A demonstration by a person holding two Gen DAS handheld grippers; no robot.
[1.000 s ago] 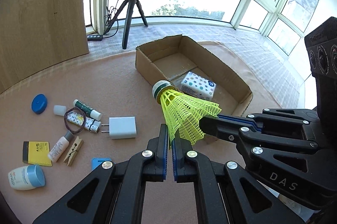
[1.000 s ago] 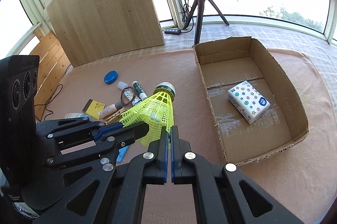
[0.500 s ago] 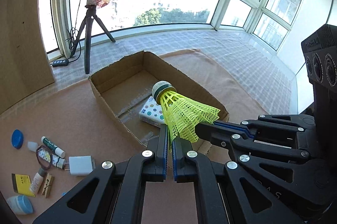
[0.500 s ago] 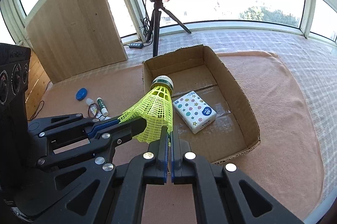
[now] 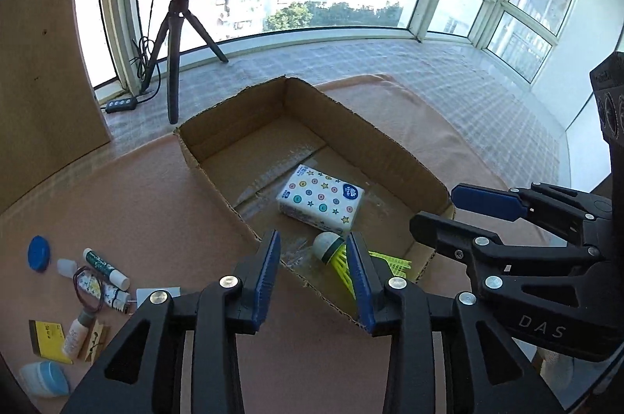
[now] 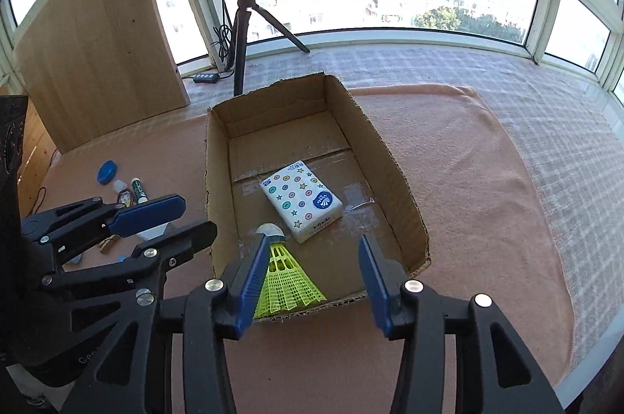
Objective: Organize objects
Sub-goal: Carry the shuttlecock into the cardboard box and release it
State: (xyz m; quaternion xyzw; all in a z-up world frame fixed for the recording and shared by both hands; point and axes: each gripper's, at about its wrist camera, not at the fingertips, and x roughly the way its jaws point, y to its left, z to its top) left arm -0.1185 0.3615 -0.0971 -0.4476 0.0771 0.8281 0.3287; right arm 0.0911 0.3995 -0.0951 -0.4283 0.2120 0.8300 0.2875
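Observation:
The yellow mesh shuttlecock [image 5: 329,245] [image 6: 286,281] is down at the near end of the cardboard box [image 5: 234,125] [image 6: 394,180], cork pointing away, just in front of a white tissue pack with coloured dots [image 5: 321,197] [image 6: 300,201]. No pads press on it. My left gripper [image 5: 314,250] [image 6: 195,217] hovers over the box's near left corner, its jaws opening. My right gripper [image 6: 312,250] [image 5: 438,209] hangs over the near wall, jaws opening too. In the right wrist view its left finger [image 6: 253,269] hides part of the skirt.
Small items lie on the pink cloth left of the box: a blue cap [image 5: 39,252], a green-capped tube [image 5: 105,264], a white charger [image 5: 156,295], a yellow pad [image 5: 46,334], a clothespin and a jar [image 5: 45,377]. A tripod with a ring light [image 5: 173,63] and a wooden board [image 6: 97,43] stand behind.
Both grippers carried the shuttlecock rightward from beside the small items to over the box, then their jaws parted and the shuttlecock dropped into the box's near end.

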